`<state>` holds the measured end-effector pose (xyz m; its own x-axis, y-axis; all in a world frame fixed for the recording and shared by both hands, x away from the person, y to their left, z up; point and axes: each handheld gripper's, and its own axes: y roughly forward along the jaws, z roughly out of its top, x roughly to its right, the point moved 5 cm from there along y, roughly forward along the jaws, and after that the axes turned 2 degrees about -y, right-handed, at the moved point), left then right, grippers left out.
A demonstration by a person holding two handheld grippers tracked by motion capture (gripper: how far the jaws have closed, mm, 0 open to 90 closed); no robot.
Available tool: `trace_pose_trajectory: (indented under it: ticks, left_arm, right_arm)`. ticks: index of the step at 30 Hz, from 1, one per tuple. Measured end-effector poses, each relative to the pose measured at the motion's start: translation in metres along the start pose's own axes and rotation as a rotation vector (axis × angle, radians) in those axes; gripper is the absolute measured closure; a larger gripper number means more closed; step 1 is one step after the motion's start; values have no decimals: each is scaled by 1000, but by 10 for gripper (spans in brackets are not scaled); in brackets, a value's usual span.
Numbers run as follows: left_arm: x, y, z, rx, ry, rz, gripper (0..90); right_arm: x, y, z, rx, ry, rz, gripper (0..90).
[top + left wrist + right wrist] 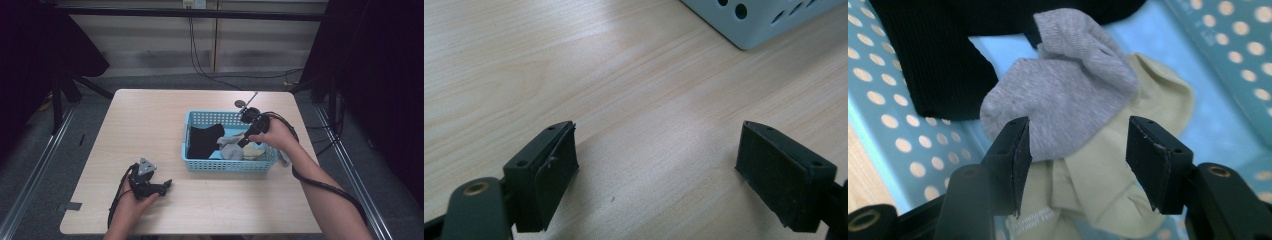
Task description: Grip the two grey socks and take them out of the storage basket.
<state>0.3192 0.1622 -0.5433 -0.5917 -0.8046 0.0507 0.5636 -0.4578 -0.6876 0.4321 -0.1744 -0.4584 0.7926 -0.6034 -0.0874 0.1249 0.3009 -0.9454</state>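
Socks fill the blue perforated basket [197,165] as I reach my right gripper [1075,160] into it, jaws spread and pinching nothing. Just ahead of the pads lies a soft grey knit sock [1063,100], crumpled over a pale cream sock [1158,100] directly beneath; a ribbed black sock [933,55] lies beyond to the left. I judge this the approach before a pick: next I must lower and close on the grey fold alone. My left gripper [656,170] rests on the wooden table [574,60], jaws wide apart, empty, near the basket's corner.
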Motion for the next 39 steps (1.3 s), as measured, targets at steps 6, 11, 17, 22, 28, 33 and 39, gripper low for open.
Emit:
trace_pose_trajectory:
  ticks: [6,11,17,22,28,33,39]
  left_arm:
    - [0,0,0,0,1,0,160]
    - [0,0,0,-1,3,-1,160]
    - [0,0,0,-1,7,0,160]
    - [0,0,0,0,7,0,160]
    - [0,0,0,0,7,0,160]
    - [0,0,0,0,7,1,160]
    - [0,0,0,1,3,0,160]
  right_arm:
    - [-4,15,6,-18,-9,10,428]
    - [-8,30,9,-27,-14,32,432]
    - [-15,50,7,-52,-17,52,430]
    - [-15,58,6,-78,-25,45,482]
    - [-18,58,8,-118,-60,7,748]
    - [-20,50,8,-120,-59,15,795]
    - [-18,32,7,-105,-55,32,821]
